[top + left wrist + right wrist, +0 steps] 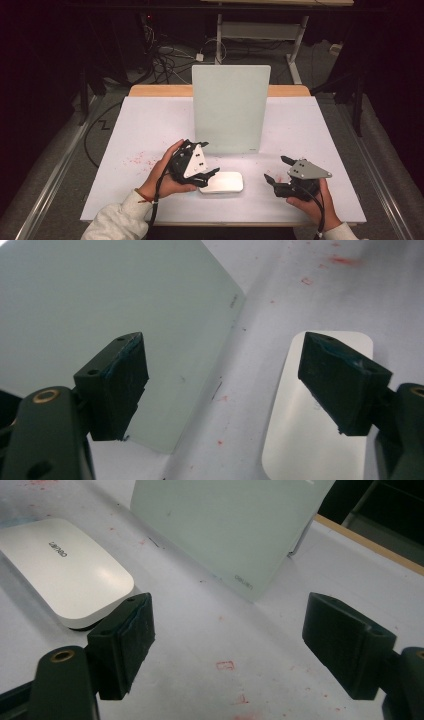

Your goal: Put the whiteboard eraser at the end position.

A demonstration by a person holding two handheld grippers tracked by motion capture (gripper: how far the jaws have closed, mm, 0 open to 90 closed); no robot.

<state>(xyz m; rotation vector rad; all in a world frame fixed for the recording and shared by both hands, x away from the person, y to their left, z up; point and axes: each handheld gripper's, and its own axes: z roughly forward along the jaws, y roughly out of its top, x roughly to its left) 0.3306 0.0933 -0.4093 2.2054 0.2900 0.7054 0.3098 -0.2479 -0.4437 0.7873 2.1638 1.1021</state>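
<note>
A pale green-white board [231, 107] stands upright near the middle of the table; it also shows as the board [110, 310] and the board [230, 525]. In front of it lies a flat white rounded block [222, 182], seen too as the block [320, 425] and the block [62, 567]. My left gripper [207, 172] is open just left of the block, one jaw over its left end, nothing between the jaws [222, 385]. My right gripper [277, 169] is open to the right of the block, empty [230, 645].
White paper [150, 125] with red specks covers the wooden table [160, 90]. Beyond the table's far edge, cables and a desk frame [295, 45] lie on the dark floor. Bare paper lies left and right of the board.
</note>
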